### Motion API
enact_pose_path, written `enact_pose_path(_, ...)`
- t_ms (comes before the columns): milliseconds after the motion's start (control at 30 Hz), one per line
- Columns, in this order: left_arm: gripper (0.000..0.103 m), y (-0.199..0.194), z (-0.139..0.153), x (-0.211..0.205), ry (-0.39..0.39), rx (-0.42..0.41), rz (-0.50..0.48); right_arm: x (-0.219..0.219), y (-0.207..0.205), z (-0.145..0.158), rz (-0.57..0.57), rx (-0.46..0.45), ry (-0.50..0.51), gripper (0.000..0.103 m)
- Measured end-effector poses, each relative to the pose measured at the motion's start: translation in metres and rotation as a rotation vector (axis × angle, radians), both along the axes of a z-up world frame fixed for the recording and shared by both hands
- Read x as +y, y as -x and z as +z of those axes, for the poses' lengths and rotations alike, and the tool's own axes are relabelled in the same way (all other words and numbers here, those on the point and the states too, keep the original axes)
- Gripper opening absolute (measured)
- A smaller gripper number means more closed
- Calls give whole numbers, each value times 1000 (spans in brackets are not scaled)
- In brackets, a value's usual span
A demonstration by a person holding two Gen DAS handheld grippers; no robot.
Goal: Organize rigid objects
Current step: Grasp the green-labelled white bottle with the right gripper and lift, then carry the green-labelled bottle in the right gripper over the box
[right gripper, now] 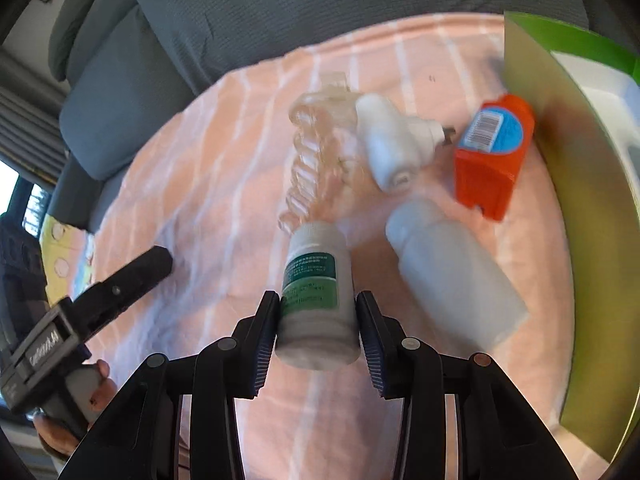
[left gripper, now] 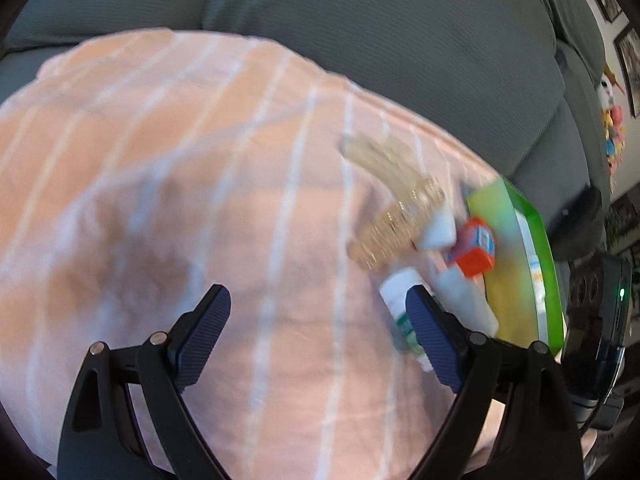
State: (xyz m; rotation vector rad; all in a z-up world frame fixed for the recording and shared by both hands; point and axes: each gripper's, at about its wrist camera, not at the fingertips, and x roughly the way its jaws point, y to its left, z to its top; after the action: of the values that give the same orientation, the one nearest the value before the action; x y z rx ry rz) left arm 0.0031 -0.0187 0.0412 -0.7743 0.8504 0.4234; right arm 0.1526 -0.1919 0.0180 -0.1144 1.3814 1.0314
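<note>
My right claw is clamped on a white bottle with a green label: both ribbed pads press its sides near the base, and its cap end points away from me toward the clear coil. My left claw stands wide apart with nothing between its pads, over bare striped cloth. From the right wrist I also see that left claw low on the left, with the hand that holds it wrapped round the grip.

The cloth is peach with pale stripes and lies over a grey couch (the cushions fill the top of both views).

The rest of the things lie on the cloth in a loose cluster past the bottle. A clear ribbed coil lies lengthways, its near end just beside the bottle's cap. To its right is a white T-shaped plastic piece with a small metal tip. Right of that lies an orange box with a blue label and a barcode. Nearer me, a frosted bottle lies on its side, between the white bottle and the green box.

The green box stands open on the right edge, its flap raised; the orange box lies just beside its wall (touching or not, I cannot tell). The left view is blurred.
</note>
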Motion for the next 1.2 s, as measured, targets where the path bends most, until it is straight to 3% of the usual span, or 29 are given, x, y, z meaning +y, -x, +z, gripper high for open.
enact_pose_path(100, 89, -3, -7, -12, 31, 3, -29, -1, 1, 0, -9, 19, 13, 42)
enact_pose_path(267, 89, -17, -15, -28, 8, 36, -68, -10, -8, 18, -50, -28, -21, 42)
enact_pose_path(433, 87, -25, -24, -36, 40, 50, -106, -19, -23, 18, -88, 41, -67, 42)
enact_pose_path(667, 77, -40, -32, -56, 65, 35, -186, -12, -23, 5, -51, 114, -58, 42)
enact_pose_path(933, 67, -51, -37, -67, 90, 10, -225, 0, -15, -8, 6, 128, -18, 42)
enact_pose_path(1133, 53, -60, -43, -74, 66, 20, -252, 6, -12, -17, 27, 143, 9, 42)
enact_pose_path(1200, 43, -62, -43, -74, 44, 16, -259, 9, -11, -25, 26, 146, 13, 43)
